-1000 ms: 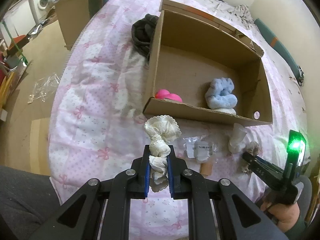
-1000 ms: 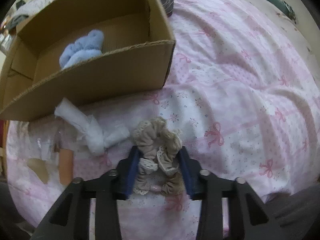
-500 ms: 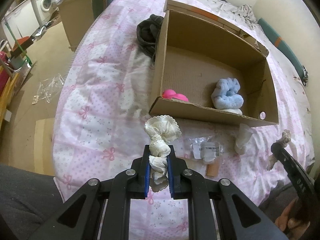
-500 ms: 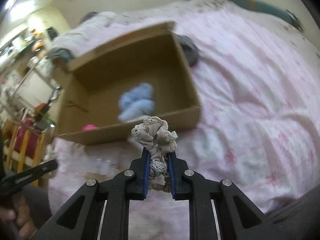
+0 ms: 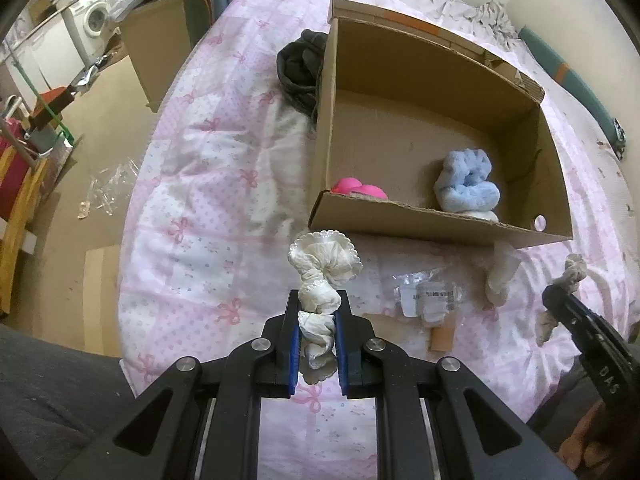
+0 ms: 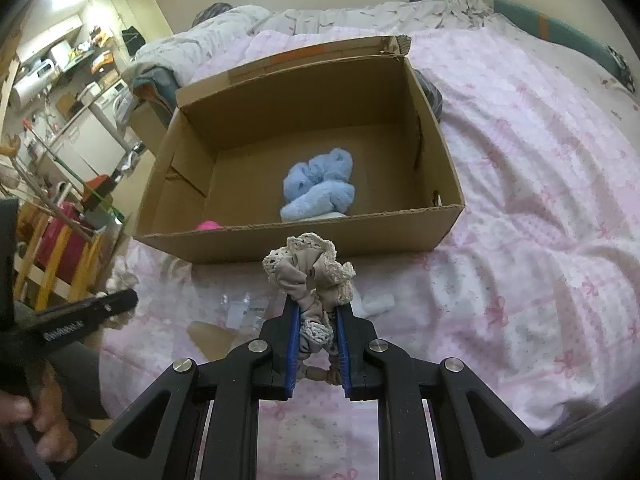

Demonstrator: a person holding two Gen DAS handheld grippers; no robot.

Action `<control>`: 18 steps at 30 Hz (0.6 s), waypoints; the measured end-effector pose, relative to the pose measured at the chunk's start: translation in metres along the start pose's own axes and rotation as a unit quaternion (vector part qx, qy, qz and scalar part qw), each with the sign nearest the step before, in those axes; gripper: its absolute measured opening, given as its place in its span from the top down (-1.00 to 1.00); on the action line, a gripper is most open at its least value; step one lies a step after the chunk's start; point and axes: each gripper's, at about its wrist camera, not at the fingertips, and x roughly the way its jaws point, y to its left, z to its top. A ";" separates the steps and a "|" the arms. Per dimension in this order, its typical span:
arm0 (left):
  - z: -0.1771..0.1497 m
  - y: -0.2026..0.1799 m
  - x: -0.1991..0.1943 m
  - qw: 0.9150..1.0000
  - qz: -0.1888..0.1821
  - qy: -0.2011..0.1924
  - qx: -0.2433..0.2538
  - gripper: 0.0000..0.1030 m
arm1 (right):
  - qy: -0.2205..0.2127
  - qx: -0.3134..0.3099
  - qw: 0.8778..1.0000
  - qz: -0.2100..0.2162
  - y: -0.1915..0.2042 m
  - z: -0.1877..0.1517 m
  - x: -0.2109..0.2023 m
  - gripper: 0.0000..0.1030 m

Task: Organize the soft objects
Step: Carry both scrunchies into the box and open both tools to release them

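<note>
My left gripper (image 5: 318, 300) is shut on a cream scrunchie (image 5: 322, 266) and holds it above the pink bedspread, in front of the cardboard box (image 5: 432, 228). My right gripper (image 6: 318, 312) is shut on a beige lace-edged scrunchie (image 6: 310, 272), held up in front of the box (image 6: 304, 240). The beige scrunchie also shows at the right in the left wrist view (image 5: 574, 274). Inside the box lie a fluffy blue scrunchie (image 6: 318, 190), also seen in the left wrist view (image 5: 466, 184), and a pink item (image 5: 358, 189). A white scrunchie (image 5: 500, 276) lies on the bed by the box's front wall.
Clear plastic wrappers (image 5: 430, 298) and a brown card piece (image 5: 442, 336) lie on the bedspread before the box. A dark garment (image 5: 300, 68) lies at the box's far left corner. The bed edge drops to the floor on the left (image 5: 80, 184).
My right gripper closed on the beige scrunchie and lifted it off the bed to face the box. My left gripper kept its hold and drew back slightly.
</note>
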 end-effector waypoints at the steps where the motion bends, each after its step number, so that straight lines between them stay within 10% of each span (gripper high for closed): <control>1: 0.000 0.000 -0.001 1.000 0.002 -0.002 0.000 0.74 | -0.001 0.002 1.000 0.003 -0.001 0.001 0.000 0.65; 18: 0.021 -0.013 -0.027 0.998 0.014 -0.063 0.019 0.74 | -0.028 0.020 0.997 0.063 0.003 0.012 -0.010 0.65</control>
